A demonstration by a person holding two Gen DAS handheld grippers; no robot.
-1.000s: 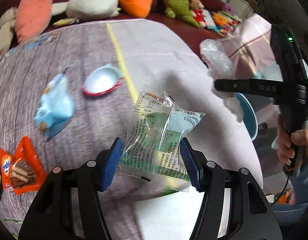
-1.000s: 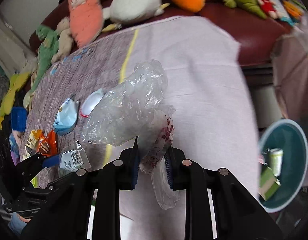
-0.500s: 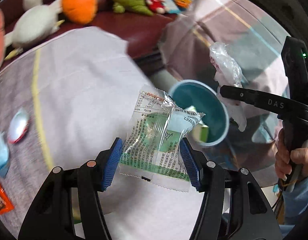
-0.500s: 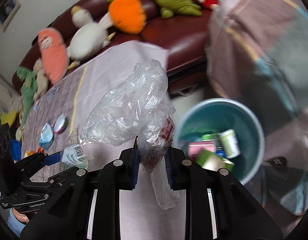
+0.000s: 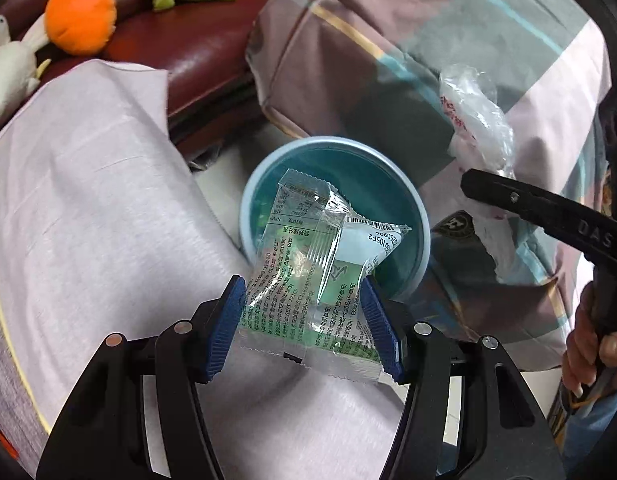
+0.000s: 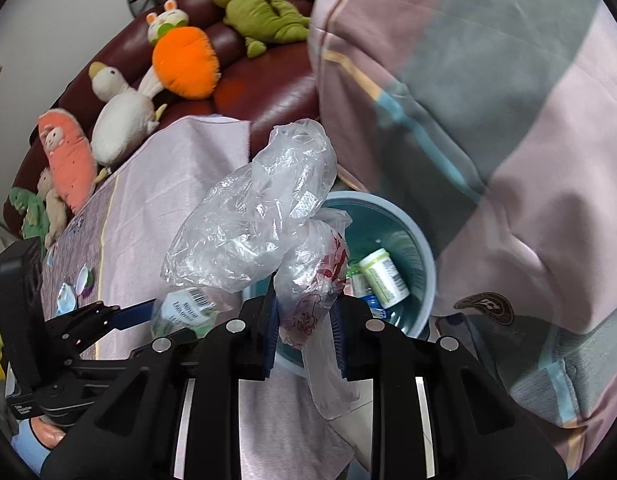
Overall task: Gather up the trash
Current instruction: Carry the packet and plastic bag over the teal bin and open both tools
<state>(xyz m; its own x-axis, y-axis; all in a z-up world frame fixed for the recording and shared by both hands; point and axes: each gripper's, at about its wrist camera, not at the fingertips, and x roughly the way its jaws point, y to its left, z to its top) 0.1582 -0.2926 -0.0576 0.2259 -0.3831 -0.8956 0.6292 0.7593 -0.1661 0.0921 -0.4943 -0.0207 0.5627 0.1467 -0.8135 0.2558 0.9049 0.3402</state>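
Note:
My left gripper (image 5: 304,312) is shut on a clear green-printed snack wrapper (image 5: 320,264), which its blue pads pinch at both sides. The wrapper hangs over the near rim of a teal trash bin (image 5: 388,184) on the floor past the table's end. My right gripper (image 6: 304,320) is shut on a crumpled clear plastic bag (image 6: 260,224) with red print, held just left of the bin (image 6: 424,264). A white bottle (image 6: 382,278) and other trash lie inside. In the left wrist view the right gripper's finger (image 5: 528,204) and its bag (image 5: 476,120) are right of the bin.
A table under a lilac cloth (image 5: 88,200) borders the bin on the left, with more wrappers (image 6: 68,296) at its far end. A dark red sofa (image 5: 188,48) with plush toys stands behind. A plaid cover (image 5: 428,40) rises behind and right of the bin.
Both grippers have swung from over the table toward the bin at its end, each still holding its trash. The bin now lies right below the snack wrapper.

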